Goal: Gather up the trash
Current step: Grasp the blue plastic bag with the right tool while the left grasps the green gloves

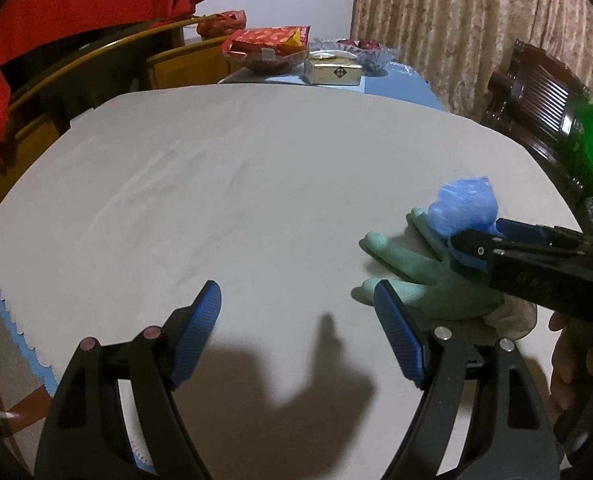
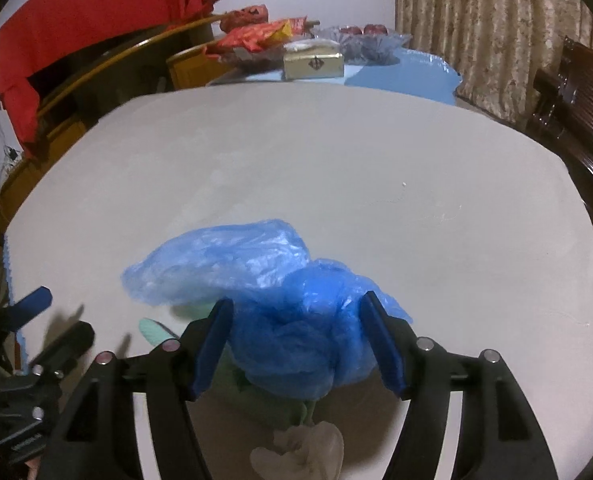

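A crumpled blue plastic bag (image 2: 280,320) bulges between the blue pads of my right gripper (image 2: 298,304), which is shut on it. In the left wrist view this bag (image 1: 464,204) sits at the tips of the right gripper (image 1: 472,244), just above a green work glove (image 1: 428,276) lying flat on the table. The glove's pale cuff (image 2: 300,452) shows below the bag. My left gripper (image 1: 298,292) hovers open over bare cloth, its right fingertip beside the glove's fingers, with nothing between its pads. It also shows at the left edge of the right wrist view (image 2: 56,320).
The table (image 1: 216,180) has a pale cloth over a blue scalloped one. Red snack packets (image 1: 272,40), a gold box (image 1: 336,72) and glass bowls (image 1: 356,50) stand at its far end. A dark wooden chair (image 1: 536,100) is on the right, wooden furniture under a red cloth (image 1: 76,20) on the left.
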The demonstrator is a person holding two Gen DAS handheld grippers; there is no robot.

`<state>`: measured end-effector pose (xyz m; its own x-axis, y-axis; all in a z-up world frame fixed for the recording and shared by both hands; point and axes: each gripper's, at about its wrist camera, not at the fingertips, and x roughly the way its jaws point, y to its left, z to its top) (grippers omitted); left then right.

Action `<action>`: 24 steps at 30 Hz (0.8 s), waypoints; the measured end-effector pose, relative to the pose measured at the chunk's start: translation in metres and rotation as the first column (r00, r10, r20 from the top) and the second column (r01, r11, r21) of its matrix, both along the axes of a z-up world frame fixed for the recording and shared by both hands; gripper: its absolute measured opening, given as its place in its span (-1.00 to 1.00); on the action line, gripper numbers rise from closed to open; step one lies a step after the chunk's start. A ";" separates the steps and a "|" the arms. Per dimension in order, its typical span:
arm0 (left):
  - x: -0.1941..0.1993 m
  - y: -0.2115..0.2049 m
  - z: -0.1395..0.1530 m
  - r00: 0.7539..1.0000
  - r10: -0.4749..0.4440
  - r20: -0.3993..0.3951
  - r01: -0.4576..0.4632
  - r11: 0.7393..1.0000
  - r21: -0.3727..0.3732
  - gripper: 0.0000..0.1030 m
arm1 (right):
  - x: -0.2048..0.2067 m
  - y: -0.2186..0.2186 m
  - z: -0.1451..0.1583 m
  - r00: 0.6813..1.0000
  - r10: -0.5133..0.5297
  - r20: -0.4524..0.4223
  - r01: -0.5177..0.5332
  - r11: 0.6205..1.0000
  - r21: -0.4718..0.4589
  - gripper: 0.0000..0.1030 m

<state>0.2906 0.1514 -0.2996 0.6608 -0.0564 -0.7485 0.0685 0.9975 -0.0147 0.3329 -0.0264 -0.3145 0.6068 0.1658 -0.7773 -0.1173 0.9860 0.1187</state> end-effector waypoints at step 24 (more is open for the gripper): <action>0.006 -0.100 0.015 0.994 -0.108 -0.007 0.108 0.993 -0.046 0.49 | -0.013 -0.085 0.044 0.992 -0.060 0.112 0.055 0.997 0.049 -0.86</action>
